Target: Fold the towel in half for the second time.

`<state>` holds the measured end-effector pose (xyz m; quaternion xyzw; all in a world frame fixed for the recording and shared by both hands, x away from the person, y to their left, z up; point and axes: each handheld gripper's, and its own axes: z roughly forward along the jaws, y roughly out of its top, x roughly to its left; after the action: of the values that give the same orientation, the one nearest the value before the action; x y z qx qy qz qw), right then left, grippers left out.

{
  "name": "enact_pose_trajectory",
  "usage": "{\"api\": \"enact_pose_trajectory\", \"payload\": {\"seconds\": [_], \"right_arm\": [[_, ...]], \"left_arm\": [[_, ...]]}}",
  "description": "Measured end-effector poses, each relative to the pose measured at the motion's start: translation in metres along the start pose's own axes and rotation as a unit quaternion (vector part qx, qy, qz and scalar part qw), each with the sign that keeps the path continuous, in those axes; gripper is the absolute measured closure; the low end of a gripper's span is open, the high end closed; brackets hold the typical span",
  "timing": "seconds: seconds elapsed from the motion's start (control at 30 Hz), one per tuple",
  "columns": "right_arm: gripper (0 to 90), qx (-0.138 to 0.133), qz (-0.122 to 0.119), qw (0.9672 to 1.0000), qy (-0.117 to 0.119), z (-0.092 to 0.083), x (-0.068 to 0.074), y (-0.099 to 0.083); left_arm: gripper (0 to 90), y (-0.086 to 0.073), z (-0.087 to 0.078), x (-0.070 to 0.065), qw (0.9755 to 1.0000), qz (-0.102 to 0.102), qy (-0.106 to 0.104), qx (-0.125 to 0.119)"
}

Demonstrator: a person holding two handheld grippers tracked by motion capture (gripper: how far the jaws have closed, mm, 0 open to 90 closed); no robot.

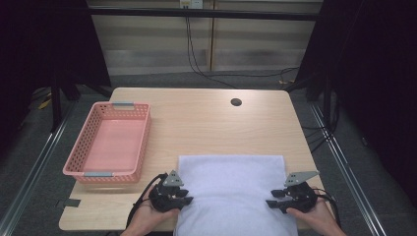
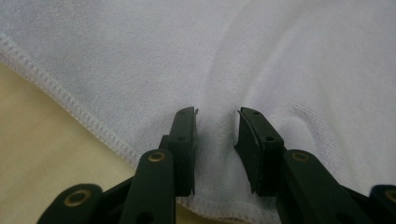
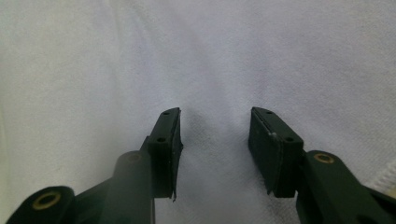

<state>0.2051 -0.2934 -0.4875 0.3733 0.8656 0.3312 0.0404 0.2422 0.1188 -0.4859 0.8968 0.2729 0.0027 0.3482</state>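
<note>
A white towel [image 1: 231, 189] lies flat on the wooden table [image 1: 206, 123] at the near edge. My left gripper [image 1: 187, 197] rests at the towel's left hem and points inward; in the left gripper view its jaws [image 2: 217, 119] stand a little apart over the towel [image 2: 261, 56], with a soft ridge of cloth between the pads. My right gripper [image 1: 271, 200] sits at the towel's right side, also pointing inward. In the right gripper view its jaws [image 3: 215, 119] stand wider apart on flat towel [image 3: 210, 56], with nothing pinched.
A pink plastic basket [image 1: 142, 147], with nothing in it, stands at the table's left. A round cable hole [image 1: 236, 102] sits near the far edge. Bare wood stretches between the towel and the far edge. Dark curtains flank the table.
</note>
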Motion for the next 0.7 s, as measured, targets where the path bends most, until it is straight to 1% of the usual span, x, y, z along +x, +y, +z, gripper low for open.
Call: {"api": "enact_pose_trajectory", "payload": {"seconds": [0.03, 0.07, 0.1, 0.13, 0.17, 0.2, 0.23, 0.27, 0.3, 0.37, 0.4, 0.43, 0.47, 0.5, 0.53, 0.57, 0.6, 0.63, 0.67, 0.7], "right_arm": [[58.4, 0.004, -0.003, 1.0000, 0.003, -0.001, 0.002, 0.000], [61.0, 0.009, -0.007, 0.9999, -0.003, -0.001, 0.002, 0.000], [61.0, 0.003, -0.004, 1.0000, -0.004, -0.001, 0.001, 0.001], [60.4, -0.004, 0.005, 1.0000, -0.006, -0.002, -0.003, 0.003], [59.7, -0.018, 0.009, 0.9996, -0.021, -0.004, -0.007, 0.006], [59.2, -0.037, 0.014, 0.9985, -0.037, -0.007, -0.012, 0.009], [59.5, -0.053, 0.018, 0.9973, -0.047, -0.012, -0.018, 0.013], [59.8, -0.069, 0.023, 0.9960, -0.053, -0.016, -0.025, 0.018], [59.8, -0.080, 0.026, 0.9945, -0.064, -0.020, -0.031, 0.022], [59.2, -0.087, 0.023, 0.9929, -0.077, -0.025, -0.044, 0.032], [58.3, -0.091, 0.025, 0.9923, -0.081, -0.026, -0.049, 0.036], [57.5, -0.095, 0.024, 0.9916, -0.084, -0.026, -0.056, 0.041], [56.1, -0.095, 0.026, 0.9913, -0.087, -0.024, -0.067, 0.046], [55.2, -0.094, 0.031, 0.9913, -0.086, -0.021, -0.075, 0.050], [54.3, -0.091, 0.034, 0.9915, -0.086, -0.016, -0.084, 0.054], [53.6, -0.088, 0.040, 0.9920, -0.081, -0.011, -0.092, 0.056], [52.3, -0.082, 0.040, 0.9922, -0.085, -0.005, -0.097, 0.058], [51.1, -0.077, 0.040, 0.9925, -0.086, 0.000, -0.101, 0.059], [50.4, -0.082, 0.046, 0.9918, -0.087, 0.005, -0.106, 0.059], [49.9, -0.079, 0.046, 0.9925, -0.081, 0.008, -0.108, 0.058]], "left_arm": [[67.3, 0.000, -0.002, 0.001, 0.9999, -0.003, -0.010, -0.005], [66.2, 0.001, -0.003, 0.003, 0.9999, -0.002, -0.008, -0.008], [65.6, 0.004, -0.004, 0.007, 0.9996, -0.005, -0.007, -0.027], [65.5, 0.009, -0.006, 0.013, 0.9993, -0.010, 0.002, -0.037], [65.2, 0.014, -0.007, 0.019, 0.9986, -0.019, 0.006, -0.049], [64.9, 0.020, -0.007, 0.025, 0.9978, -0.024, 0.013, -0.061], [64.8, 0.025, -0.007, 0.031, 0.9970, -0.027, 0.022, -0.069], [64.9, 0.031, -0.005, 0.037, 0.9967, -0.023, 0.029, -0.072], [64.9, 0.037, -0.003, 0.041, 0.9962, -0.019, 0.038, -0.076], [64.7, 0.047, 0.002, 0.050, 0.9963, -0.017, 0.031, -0.079], [64.4, 0.053, 0.006, 0.054, 0.9963, -0.019, 0.037, -0.076], [64.0, 0.058, 0.009, 0.058, 0.9955, -0.018, 0.050, -0.078], [64.0, 0.061, 0.012, 0.062, 0.9948, -0.021, 0.046, -0.089], [63.6, 0.064, 0.014, 0.067, 0.9946, -0.031, 0.050, -0.085], [62.8, 0.067, 0.015, 0.070, 0.9940, -0.036, 0.054, -0.088], [61.8, 0.069, 0.016, 0.072, 0.9935, -0.038, 0.047, -0.097], [61.4, 0.069, 0.017, 0.074, 0.9938, -0.036, 0.045, -0.095], [61.0, 0.070, 0.020, 0.075, 0.9936, -0.041, 0.052, -0.091], [59.8, 0.070, 0.022, 0.077, 0.9943, -0.030, 0.057, -0.085], [59.7, 0.069, 0.024, 0.080, 0.9937, -0.034, 0.061, -0.088]]}}
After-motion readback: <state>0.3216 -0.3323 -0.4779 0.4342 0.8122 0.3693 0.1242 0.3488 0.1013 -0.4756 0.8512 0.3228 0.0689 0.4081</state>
